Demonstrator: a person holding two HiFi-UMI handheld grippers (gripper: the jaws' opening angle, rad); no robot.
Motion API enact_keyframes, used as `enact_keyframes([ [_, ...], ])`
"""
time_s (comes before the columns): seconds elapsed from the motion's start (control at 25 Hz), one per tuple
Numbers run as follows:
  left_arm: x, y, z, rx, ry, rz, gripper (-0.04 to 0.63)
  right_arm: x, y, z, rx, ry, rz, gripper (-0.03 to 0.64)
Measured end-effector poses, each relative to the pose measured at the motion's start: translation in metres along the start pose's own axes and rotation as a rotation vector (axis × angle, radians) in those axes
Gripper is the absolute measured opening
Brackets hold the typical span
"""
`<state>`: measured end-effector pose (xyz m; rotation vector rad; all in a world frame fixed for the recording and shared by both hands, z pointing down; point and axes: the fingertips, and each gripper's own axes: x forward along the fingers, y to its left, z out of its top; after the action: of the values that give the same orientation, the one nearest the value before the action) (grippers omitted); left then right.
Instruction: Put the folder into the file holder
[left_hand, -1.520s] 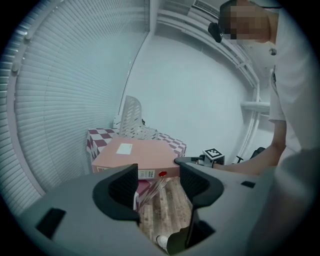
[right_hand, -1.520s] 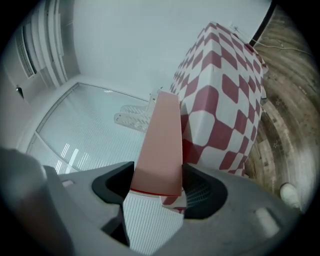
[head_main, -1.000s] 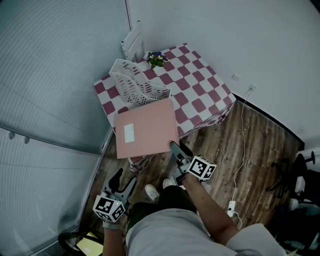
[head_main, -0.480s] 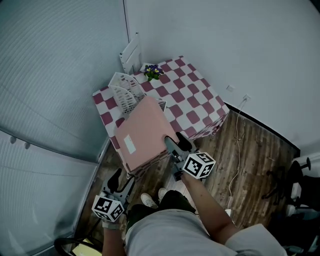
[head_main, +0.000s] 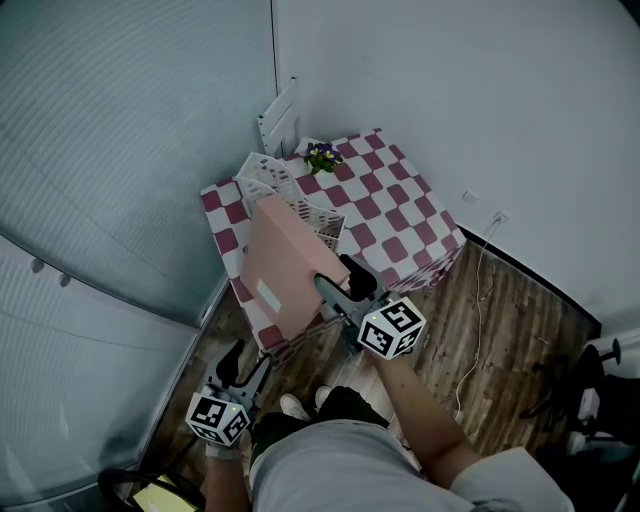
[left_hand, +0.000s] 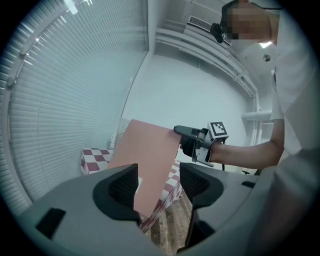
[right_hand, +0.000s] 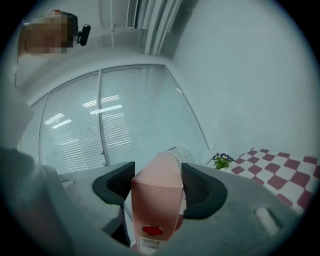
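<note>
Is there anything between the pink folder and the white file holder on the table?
Nothing visible does. The right gripper holds the folder tilted beside the file holder, hiding part of it; the small plant stands off behind.

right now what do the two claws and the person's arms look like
The left claw and right claw are both dark grey, each with two thick rounded jaws lined with black textured pads. Each carries a white cube printed with black square markers. No cables show on either. The person wears a light grey short-sleeved top, so the forearms are uncovered.
</note>
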<state>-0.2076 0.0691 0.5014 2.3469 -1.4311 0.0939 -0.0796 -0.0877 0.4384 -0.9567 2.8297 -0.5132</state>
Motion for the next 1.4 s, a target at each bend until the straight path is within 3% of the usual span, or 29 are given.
enact_keyframes([
  [0.24, -0.015, 0.005, 0.0, -0.015, -0.017, 0.025, 0.239, 0.005, 0.028, -0.002, -0.081, -0.04, 0.056, 0.29],
  [0.4, -0.024, 0.009, -0.002, -0.02, -0.021, 0.037, 0.239, 0.011, 0.044, -0.026, -0.159, 0.025, 0.062, 0.296],
  [0.6, -0.037, 0.014, -0.004, -0.024, -0.024, 0.043, 0.239, 0.019, 0.051, -0.071, -0.186, 0.138, 0.016, 0.299],
  [0.88, -0.053, 0.028, -0.012, -0.031, -0.013, 0.038, 0.239, 0.027, 0.056, -0.112, -0.208, 0.194, -0.051, 0.299],
  [1.4, -0.058, 0.061, -0.014, -0.009, -0.002, -0.04, 0.239, 0.04, 0.067, -0.108, -0.29, 0.161, -0.092, 0.275],
])
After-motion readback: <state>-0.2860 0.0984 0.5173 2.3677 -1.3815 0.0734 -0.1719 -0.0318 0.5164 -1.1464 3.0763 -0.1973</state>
